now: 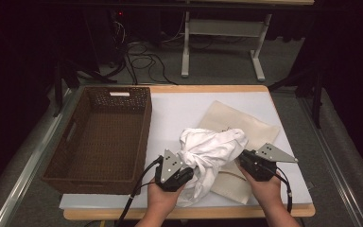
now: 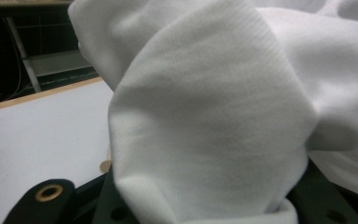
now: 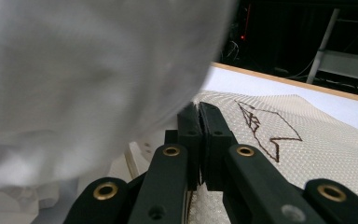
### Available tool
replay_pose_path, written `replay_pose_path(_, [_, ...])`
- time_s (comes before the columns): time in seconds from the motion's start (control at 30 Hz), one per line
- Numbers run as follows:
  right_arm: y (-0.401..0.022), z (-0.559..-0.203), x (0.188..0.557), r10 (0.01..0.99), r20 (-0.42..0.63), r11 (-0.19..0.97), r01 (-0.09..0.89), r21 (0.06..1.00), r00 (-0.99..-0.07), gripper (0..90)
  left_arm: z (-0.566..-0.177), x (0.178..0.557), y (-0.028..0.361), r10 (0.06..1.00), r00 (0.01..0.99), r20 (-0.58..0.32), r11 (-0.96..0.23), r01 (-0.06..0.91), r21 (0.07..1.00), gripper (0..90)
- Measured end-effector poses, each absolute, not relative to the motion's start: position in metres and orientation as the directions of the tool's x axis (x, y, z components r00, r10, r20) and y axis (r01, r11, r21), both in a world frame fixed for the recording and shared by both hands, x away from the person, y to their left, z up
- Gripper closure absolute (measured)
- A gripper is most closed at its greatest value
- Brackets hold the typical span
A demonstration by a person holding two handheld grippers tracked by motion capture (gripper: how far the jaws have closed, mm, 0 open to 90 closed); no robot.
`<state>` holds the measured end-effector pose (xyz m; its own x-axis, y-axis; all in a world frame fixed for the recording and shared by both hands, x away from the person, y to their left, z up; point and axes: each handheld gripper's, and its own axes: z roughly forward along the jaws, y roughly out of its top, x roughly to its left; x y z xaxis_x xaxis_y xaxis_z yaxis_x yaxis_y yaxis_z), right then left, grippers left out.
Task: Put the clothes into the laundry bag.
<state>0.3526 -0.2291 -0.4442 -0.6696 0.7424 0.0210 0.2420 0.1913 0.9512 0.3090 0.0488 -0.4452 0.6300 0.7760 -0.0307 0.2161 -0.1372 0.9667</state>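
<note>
Between both grippers, bunched white cloth point(image 1: 211, 150), left gripper point(image 1: 185, 171) pinching it, right gripper point(image 1: 242, 157) pressed together.

A white-topped table point(image 1: 184, 111) carries a brown wicker basket point(image 1: 101, 137); a beige bag point(image 1: 246, 125) lies flat beside.

Lab: floor cables point(image 1: 142, 59), dark surroundings

Bright overhead light on the table point(image 1: 179, 111), dark surroundings, white cloth point(image 3: 74, 70) blurred close to the lens
</note>
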Motion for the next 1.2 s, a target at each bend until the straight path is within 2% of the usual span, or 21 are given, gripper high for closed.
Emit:
replay_pose_path(0.13, [-0.235,-0.444,0.353,0.752,0.038,0.172,0.252,0.952,-0.658,89.7,-0.454,0.312,0.034,0.766,0.643,-0.005,-0.187,0.230,0.955,62.7])
replay_pose_path(0.37, [-0.240,-0.442,0.352,0.754,0.044,0.159,0.246,0.956,-0.655,89.7,-0.481,0.326,0.014,0.742,0.670,0.003,-0.285,0.312,0.906,62.5])
replay_pose_path(0.43, [-0.241,-0.441,0.351,0.756,0.046,0.152,0.244,0.958,-0.653,89.7,-0.486,0.330,0.008,0.737,0.676,-0.001,-0.313,0.343,0.886,62.4])
replay_pose_path(0.6, [-0.241,-0.439,0.349,0.753,0.054,0.143,0.244,0.959,-0.656,89.8,-0.498,0.340,-0.007,0.742,0.668,0.054,-0.425,0.407,0.808,62.4])
replay_pose_path(0.83, [-0.241,-0.437,0.347,0.740,0.047,0.144,0.227,0.963,-0.671,89.8,-0.501,0.351,-0.010,0.781,0.624,-0.029,-0.376,0.506,0.776,59.4])
replay_pose_path(0.9, [-0.241,-0.438,0.347,0.742,0.048,0.142,0.228,0.963,-0.668,89.7,-0.501,0.348,-0.006,0.771,0.634,-0.052,-0.349,0.490,0.799,53.5])
replay_pose_path(1.0, [-0.243,-0.438,0.347,0.745,0.050,0.137,0.226,0.964,-0.665,89.7,-0.498,0.340,0.003,0.771,0.631,-0.082,-0.288,0.461,0.839,35.2])
replay_pose_path(1.1, [-0.243,-0.438,0.347,0.743,0.057,0.133,0.230,0.964,-0.667,89.8,-0.491,0.332,0.010,0.780,0.623,-0.069,-0.269,0.433,0.860,20.0])
replay_pose_path(1.2, [-0.241,-0.438,0.346,0.746,0.050,0.138,0.227,0.964,-0.664,89.7,-0.486,0.324,0.016,0.783,0.619,-0.067,-0.259,0.422,0.869,12.3])
